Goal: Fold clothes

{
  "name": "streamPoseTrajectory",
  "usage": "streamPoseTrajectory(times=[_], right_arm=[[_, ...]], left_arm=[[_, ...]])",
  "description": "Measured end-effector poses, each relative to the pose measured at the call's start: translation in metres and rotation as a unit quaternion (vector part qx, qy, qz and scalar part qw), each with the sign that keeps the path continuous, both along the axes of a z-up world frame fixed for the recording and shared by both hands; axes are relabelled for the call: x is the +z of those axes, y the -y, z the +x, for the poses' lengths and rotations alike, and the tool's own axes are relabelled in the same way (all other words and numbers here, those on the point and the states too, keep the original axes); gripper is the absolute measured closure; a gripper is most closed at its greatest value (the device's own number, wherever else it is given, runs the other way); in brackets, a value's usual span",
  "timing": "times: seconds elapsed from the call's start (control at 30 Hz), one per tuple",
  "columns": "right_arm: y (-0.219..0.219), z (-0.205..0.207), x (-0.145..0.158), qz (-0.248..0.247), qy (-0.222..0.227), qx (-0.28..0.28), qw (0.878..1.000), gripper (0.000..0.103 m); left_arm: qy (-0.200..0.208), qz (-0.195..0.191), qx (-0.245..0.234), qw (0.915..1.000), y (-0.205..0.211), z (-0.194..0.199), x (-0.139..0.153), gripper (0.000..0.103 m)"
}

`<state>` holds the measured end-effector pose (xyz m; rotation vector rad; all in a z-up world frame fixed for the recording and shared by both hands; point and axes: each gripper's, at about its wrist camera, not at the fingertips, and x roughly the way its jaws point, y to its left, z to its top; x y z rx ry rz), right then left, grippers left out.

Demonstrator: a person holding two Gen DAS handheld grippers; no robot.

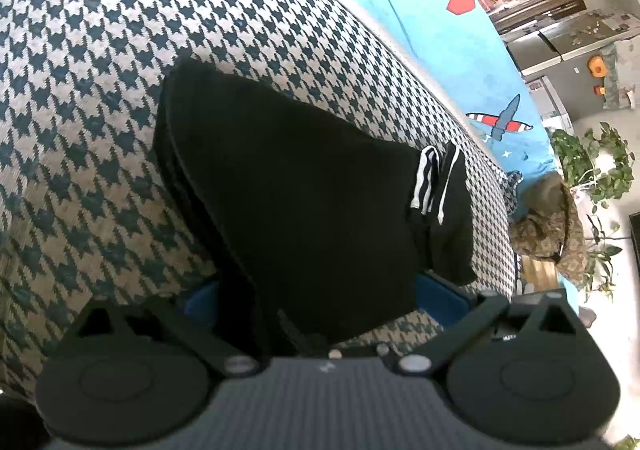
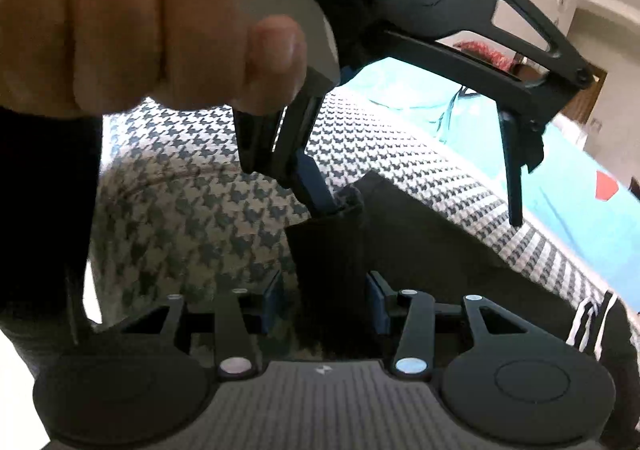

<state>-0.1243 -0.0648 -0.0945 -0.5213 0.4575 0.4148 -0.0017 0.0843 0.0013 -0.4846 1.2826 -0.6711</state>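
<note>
A black fabric garment with white side stripes [image 1: 288, 186] lies partly folded on a cushion covered in dark blue and cream houndstooth fabric [image 1: 80, 90]. The white stripes [image 1: 426, 180] sit at the far right end of the garment, where the cloth bunches into loose folds. The left end shows several stacked layers with a rounded edge.

The left gripper [image 1: 316, 298], black with blue finger pads [image 1: 438, 300], is spread wide. Its 2 pads stand well apart on either side of the near edge of the garment, and the cloth passes between them. In the left wrist view the fabric hides the inner faces of the pads, so contact there cannot be judged. The right wrist view shows this same gripper [image 2: 416, 206] from outside, held by a hand [image 2: 132, 18] in the upper left. 1 blue pad [image 2: 316, 186] touches a raised tuft of the black cloth; the other finger [image 2: 514, 178] hangs apart from it over the cushion. The jaws are not closed on the fabric.

The right gripper [image 2: 326, 302], of the same design, has a standing fold of the black garment [image 2: 328, 258] between its 2 blue pads [image 2: 376, 300]. The pads sit close against both sides of the fold, pinching it.

Beyond the cushion lies a bright turquoise printed sheet [image 1: 460, 50] with a red shape and a rocket figure. A leafy green houseplant [image 1: 592, 166] stands to the right, and a brown patterned bundle [image 1: 552, 226] rests beside it.
</note>
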Motion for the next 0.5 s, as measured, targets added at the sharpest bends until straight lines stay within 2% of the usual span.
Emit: streamPoseTrajectory(times=[0.07, 0.13, 0.5], right_arm=[[-0.002, 0.004, -0.003, -0.008, 0.009, -0.006, 1.000, 0.066], [-0.001, 0.008, -0.004, -0.011, 0.006, -0.020, 1.000, 0.096], [0.015, 0.007, 0.020, 0.042, 0.026, -0.055, 0.997, 0.099]], left_arm=[[0.001, 0.007, 0.003, 1.0000, 0.000, 0.004, -0.001, 0.000], [0.004, 0.017, 0.009, 0.9998, 0.001, 0.010, -0.002, 0.000], [0.021, 0.072, 0.035, 0.9965, 0.005, 0.044, -0.009, 0.000]])
